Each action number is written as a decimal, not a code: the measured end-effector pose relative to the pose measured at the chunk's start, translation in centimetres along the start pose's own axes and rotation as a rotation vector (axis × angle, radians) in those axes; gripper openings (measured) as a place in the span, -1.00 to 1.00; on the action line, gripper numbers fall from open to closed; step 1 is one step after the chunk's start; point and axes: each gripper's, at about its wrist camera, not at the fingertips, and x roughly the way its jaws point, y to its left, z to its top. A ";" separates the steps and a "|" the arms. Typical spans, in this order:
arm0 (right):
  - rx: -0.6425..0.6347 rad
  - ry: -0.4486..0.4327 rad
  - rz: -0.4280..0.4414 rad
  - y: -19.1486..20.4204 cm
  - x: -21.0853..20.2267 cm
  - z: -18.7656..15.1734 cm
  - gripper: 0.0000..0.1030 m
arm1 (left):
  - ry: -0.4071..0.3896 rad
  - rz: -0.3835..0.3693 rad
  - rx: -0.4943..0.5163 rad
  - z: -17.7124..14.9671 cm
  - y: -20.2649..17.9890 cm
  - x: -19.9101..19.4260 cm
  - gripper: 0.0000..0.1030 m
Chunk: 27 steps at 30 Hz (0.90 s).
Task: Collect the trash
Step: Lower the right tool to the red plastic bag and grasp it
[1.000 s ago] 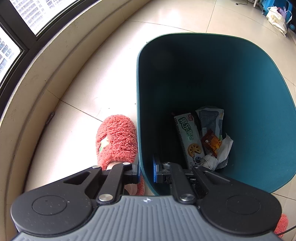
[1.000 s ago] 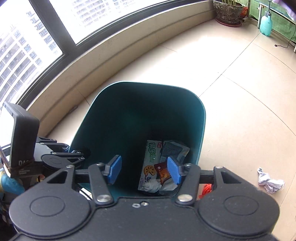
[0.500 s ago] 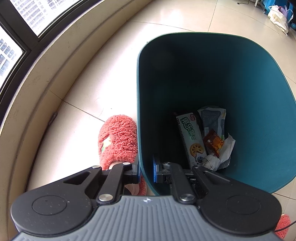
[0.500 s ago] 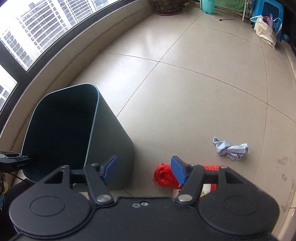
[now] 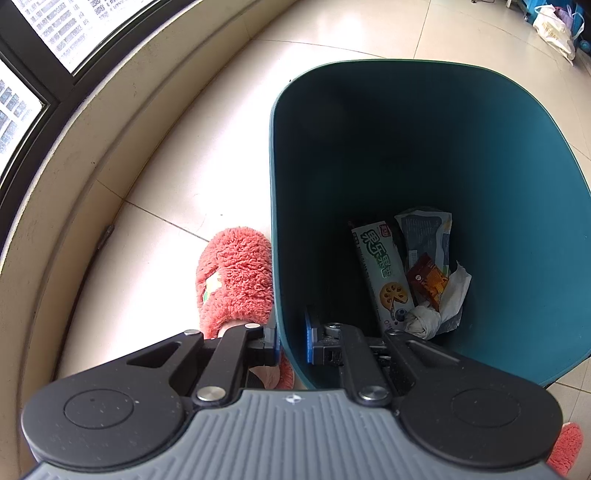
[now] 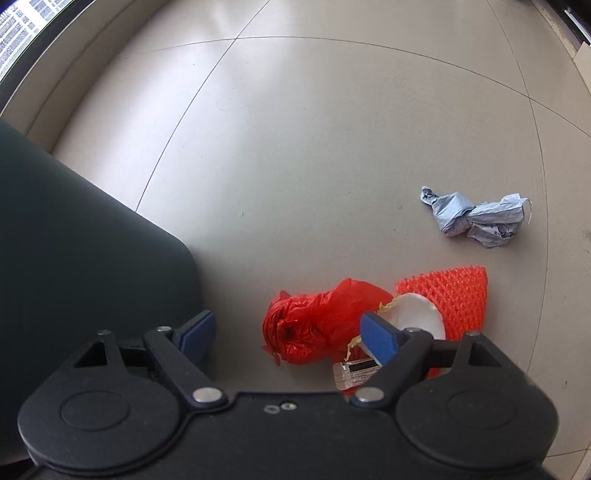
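My left gripper [image 5: 291,341] is clamped on the near wall of the teal bin [image 5: 517,192], one pad outside and one inside the rim. Just left of that outer pad I see a fuzzy red slipper [image 5: 236,273] on the floor, pressed close to the bin. Past the inner pad, down at the bin's bottom, lie a green biscuit box [image 5: 382,273], a brown snack wrapper [image 5: 428,278], a grey-printed packet [image 5: 424,230] and a white crumpled paper [image 5: 439,310]. Far beyond the bin, a white bag [image 5: 554,27] sits on the tile.

My right gripper [image 6: 286,332] has its jaws opening wide, with nothing pressed between the pads. The left pad stands beside the bin's dark outer wall [image 6: 74,240]. Between the jaws, nearer the right pad, lies a crumpled red plastic bag [image 6: 317,317] on the floor. The right pad overlaps a white round lid [image 6: 419,314] and a small clear packet [image 6: 351,374]; I cannot tell if it touches them. Just beyond that pad is an orange foam net [image 6: 458,299]. Farther out to the right, well apart, lies a crumpled grey-blue wrapper [image 6: 476,219].
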 end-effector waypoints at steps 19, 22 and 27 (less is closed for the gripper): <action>0.041 0.055 -0.077 -0.1 7.7 -1.1 -0.06 | -0.004 -0.004 0.049 -0.1 -0.3 0.3 -0.78; 0.046 0.044 -0.055 -0.8 7.0 -1.5 -0.26 | -0.003 -0.004 0.046 -0.1 -0.3 0.3 -0.78; 0.067 0.027 0.001 -2.0 4.0 -1.6 -0.33 | -0.005 0.001 0.045 -0.1 -0.4 0.2 -0.78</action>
